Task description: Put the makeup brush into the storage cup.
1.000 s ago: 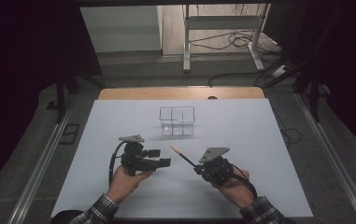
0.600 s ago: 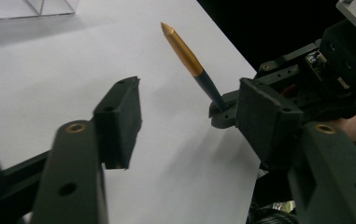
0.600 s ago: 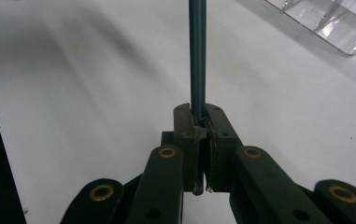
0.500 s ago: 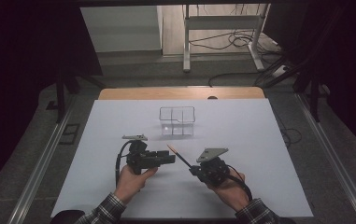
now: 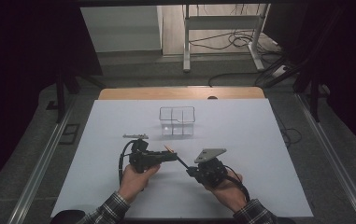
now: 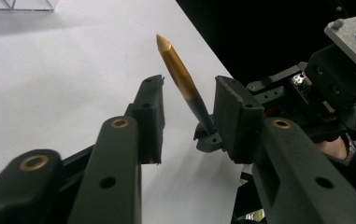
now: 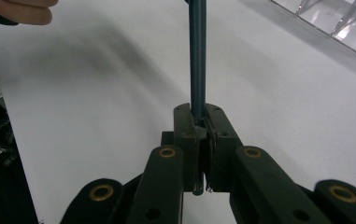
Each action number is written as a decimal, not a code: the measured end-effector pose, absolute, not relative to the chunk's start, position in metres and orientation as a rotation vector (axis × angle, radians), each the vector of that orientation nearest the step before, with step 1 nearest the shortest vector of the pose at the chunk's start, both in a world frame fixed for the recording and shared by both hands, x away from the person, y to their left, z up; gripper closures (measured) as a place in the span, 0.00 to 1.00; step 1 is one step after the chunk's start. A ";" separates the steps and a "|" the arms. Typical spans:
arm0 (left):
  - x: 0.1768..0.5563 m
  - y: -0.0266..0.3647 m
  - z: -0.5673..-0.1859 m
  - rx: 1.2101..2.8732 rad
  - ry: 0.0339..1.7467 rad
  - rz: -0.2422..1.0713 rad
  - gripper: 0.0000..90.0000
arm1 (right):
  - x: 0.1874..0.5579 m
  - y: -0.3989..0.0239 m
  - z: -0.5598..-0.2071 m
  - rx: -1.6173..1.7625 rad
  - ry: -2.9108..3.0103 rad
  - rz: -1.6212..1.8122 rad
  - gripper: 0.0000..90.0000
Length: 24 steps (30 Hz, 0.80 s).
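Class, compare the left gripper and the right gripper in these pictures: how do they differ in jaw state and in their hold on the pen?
The right gripper is shut on the pen; the left gripper has gaps between its pads and the pen, its jaws having just been closing. The right grips the dark end; the left brackets the shaft just below the gold part. Both are black, hand-held and above the white table.

On the table (image 5: 259, 140) there were three kinds — one pencil (image 6: 180, 81), one clear tray (image 5: 177, 120), two tongs (image 5: 172, 157) (image 5: 189, 170).
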<state>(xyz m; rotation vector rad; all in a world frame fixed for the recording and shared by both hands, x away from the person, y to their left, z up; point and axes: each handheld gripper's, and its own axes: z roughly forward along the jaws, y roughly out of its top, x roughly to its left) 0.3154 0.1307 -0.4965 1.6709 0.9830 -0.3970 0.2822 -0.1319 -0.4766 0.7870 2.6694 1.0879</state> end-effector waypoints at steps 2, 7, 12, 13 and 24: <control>0.316 0.131 -0.497 1.665 0.978 -0.407 0.73 | 0.282 -0.131 -0.477 0.779 2.674 1.088 0.94; 0.316 0.130 -0.499 1.644 0.981 -0.430 0.78 | 0.282 -0.130 -0.477 0.779 2.677 1.089 0.94; 0.317 0.132 -0.502 1.597 0.982 -0.482 0.86 | 0.282 -0.129 -0.478 0.776 2.684 1.094 0.94; 0.317 0.132 -0.502 1.582 0.980 -0.498 0.88 | 0.282 -0.129 -0.478 0.777 2.685 1.096 0.94; 0.315 0.133 -0.496 1.613 0.974 -0.447 0.92 | 0.284 -0.130 -0.482 0.783 2.700 1.070 0.80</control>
